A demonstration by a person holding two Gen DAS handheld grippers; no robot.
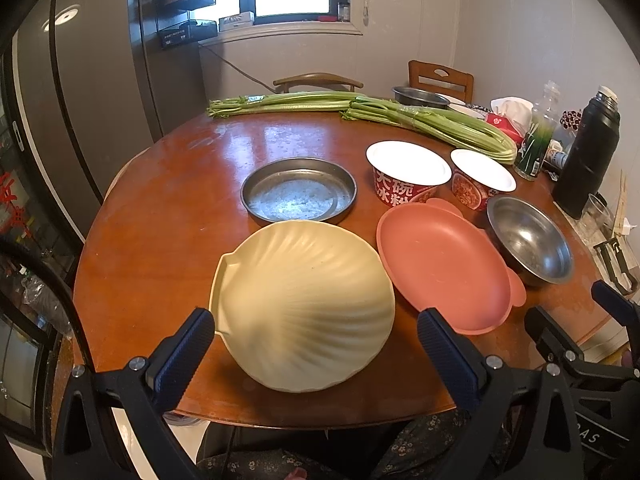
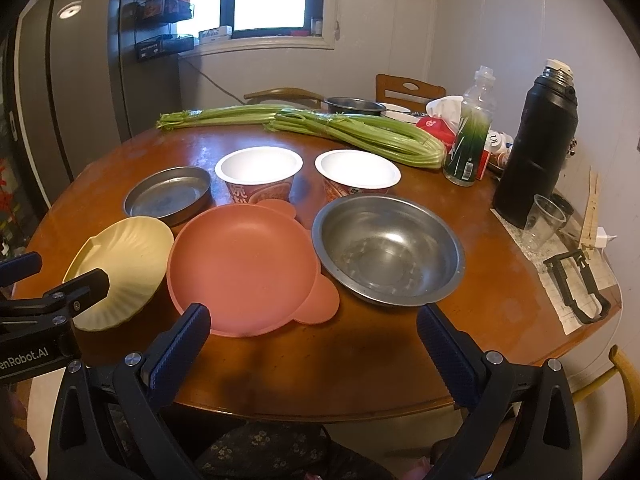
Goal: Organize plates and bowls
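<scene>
Steel: one pan (image 1: 298, 190), one bowl (image 2: 388, 250); two paper cups (image 2: 259, 174); one pink plate (image 2: 244, 268); one shell plate (image 1: 304, 304) ahead of the left gripper (image 1: 316, 354). Left and right gripper (image 2: 314, 354) both gape empty.

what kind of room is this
Most likely a home kitchen or dining corner: a round wooden table with celery and a steel bowl on it, and a tall grey fridge by the window.

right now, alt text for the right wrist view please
An open hand-held gripper hovers at the near edge of a round wooden table, facing a pink plastic plate and steel bowl; a cream shell-shaped plate sits left.
</scene>
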